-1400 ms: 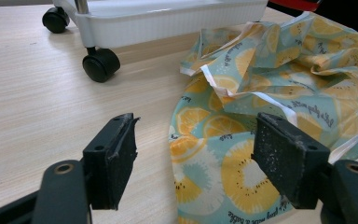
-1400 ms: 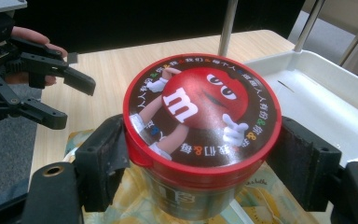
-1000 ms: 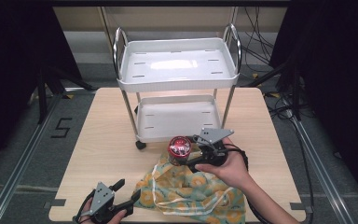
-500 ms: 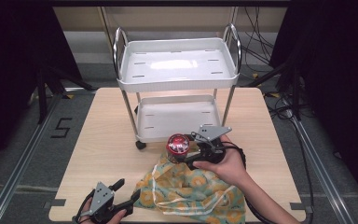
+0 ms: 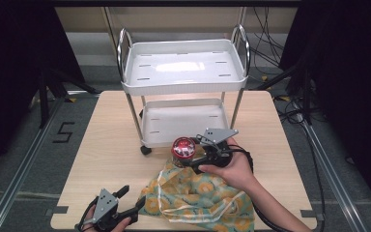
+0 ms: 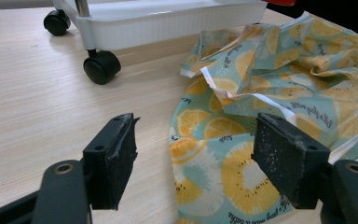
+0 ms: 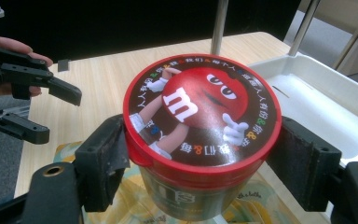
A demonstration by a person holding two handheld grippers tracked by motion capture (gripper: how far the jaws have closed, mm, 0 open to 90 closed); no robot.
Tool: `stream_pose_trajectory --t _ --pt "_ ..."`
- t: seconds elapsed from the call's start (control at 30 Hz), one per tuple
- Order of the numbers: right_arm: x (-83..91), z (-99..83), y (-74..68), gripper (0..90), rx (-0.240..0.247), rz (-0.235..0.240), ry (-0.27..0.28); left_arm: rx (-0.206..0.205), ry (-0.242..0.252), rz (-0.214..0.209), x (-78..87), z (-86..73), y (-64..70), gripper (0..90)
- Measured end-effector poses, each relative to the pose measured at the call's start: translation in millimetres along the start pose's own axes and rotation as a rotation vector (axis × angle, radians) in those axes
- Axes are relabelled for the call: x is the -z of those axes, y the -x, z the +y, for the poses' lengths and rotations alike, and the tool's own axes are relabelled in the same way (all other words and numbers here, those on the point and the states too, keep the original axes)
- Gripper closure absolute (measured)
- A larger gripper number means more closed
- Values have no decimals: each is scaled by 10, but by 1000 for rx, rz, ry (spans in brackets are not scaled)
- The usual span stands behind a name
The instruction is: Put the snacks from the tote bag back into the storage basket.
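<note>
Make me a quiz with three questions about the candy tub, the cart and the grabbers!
1. Where is the candy tub?
A. on the cart's top shelf
B. between the right gripper's fingers
C. on the floor

2. How many shelves has the cart?
A. two
B. three
C. four

3. The left gripper is:
A. shut on the cloth
B. open
C. holding the tub

Answers: 1 B, the pads press on its sides. 2 A, an upper and a lower tray. 3 B, its fingers stand apart over the fruit-print cloth.
</note>
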State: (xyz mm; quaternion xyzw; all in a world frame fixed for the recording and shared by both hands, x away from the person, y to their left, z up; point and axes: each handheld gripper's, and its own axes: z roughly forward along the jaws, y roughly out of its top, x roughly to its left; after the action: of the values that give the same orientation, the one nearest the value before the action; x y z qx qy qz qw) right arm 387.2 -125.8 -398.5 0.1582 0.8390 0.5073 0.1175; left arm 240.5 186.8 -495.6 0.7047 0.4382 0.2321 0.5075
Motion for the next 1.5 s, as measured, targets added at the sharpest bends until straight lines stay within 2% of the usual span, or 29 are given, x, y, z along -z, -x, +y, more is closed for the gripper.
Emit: stream_pose_trajectory --t 0.13,0.23,0.27,0.4,0.57,0.6,0.67,0.7,1.13,1.2,1.27,1.33,1.5 --pt "-8 1 11 261 11 -4 -4 -4 -3 2 4 1 -3 296" --pt "-13 10 4 261 -13 -3 -8 -4 -3 2 6 0 -3 296" --pt "-20 16 18 261 9 -3 -3 -4 -4 1 6 -1 -4 296" --pt "-35 30 19 261 7 1 -12 -4 -4 2 8 0 -3 296" --pt "-51 39 2 261 -22 0 -22 -4 -4 0 6 -1 -4 296" --pt "-62 44 20 262 0 0 -15 -4 -4 0 7 0 -4 296" --pt "-66 55 33 261 10 4 -16 -3 -3 1 8 0 -4 296" --pt "-63 56 28 261 1 -8 -13 -2 -2 1 9 0 -5 296" --pt "-97 82 55 261 10 -8 -10 -2 -2 0 10 -1 -4 296" --pt "-103 82 59 262 10 -7 -10 3 16 -12 -3 -6 -9 296" --pt "-102 80 45 261 -11 -9 -15 -3 16 -15 -3 -5 -14 296" --pt "-103 80 49 261 -9 -8 -15 -1 1 -1 7 -2 -9 296" --pt "-101 91 70 261 -2 -3 -21 -1 -1 0 9 0 -5 296"
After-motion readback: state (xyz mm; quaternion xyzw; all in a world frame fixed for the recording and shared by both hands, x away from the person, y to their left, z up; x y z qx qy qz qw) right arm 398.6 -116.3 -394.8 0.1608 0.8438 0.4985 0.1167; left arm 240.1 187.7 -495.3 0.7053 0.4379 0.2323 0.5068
